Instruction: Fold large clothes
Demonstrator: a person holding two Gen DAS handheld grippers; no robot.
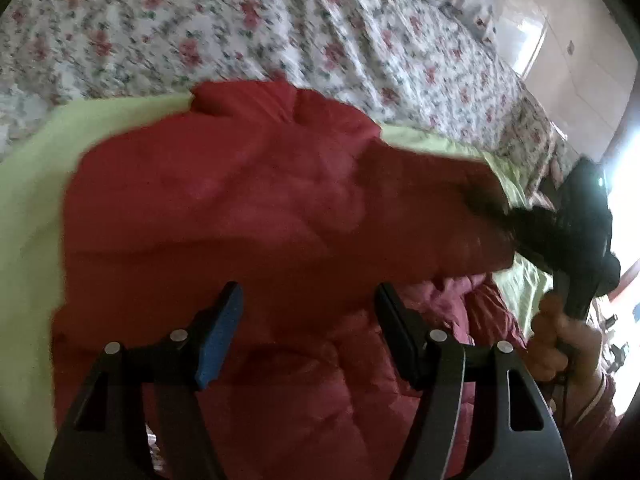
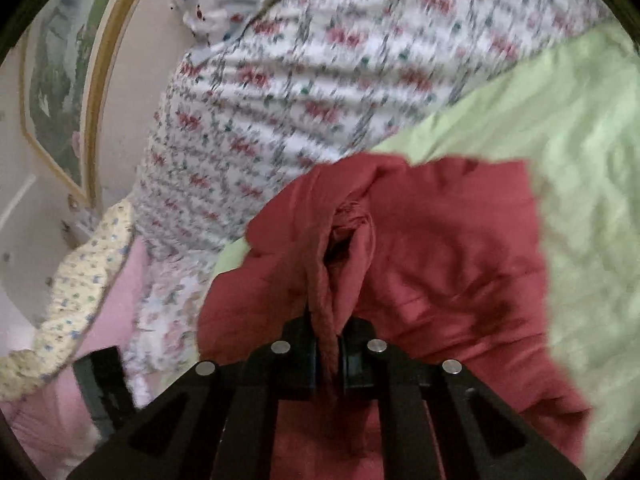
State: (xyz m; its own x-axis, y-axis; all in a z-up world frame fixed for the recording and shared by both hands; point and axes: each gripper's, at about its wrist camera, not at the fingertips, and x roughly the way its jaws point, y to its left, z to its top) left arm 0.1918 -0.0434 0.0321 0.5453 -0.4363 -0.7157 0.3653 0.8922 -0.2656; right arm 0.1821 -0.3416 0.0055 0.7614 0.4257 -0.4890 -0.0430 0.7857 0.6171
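Observation:
A large red padded jacket [image 1: 224, 208] lies on a pale green sheet [image 1: 36, 184] spread over a bed. My left gripper [image 1: 308, 304] hovers just above the jacket with its jaws apart and nothing between them; one pad is blue. In the left wrist view my right gripper [image 1: 492, 216] comes in from the right, held by a person's hand [image 1: 560, 340], and pinches the jacket's right edge. The right wrist view shows my right gripper [image 2: 330, 332] shut on a gathered fold of the red jacket [image 2: 440, 248], with the cloth bunched up between the pads.
A floral quilt [image 1: 240, 32] covers the bed behind the jacket. In the right wrist view a flowered pillow [image 2: 64, 300] and pink cloth [image 2: 44, 408] lie at the left, with a framed picture [image 2: 60, 80] on the wall. The green sheet [image 2: 580, 160] stretches to the right.

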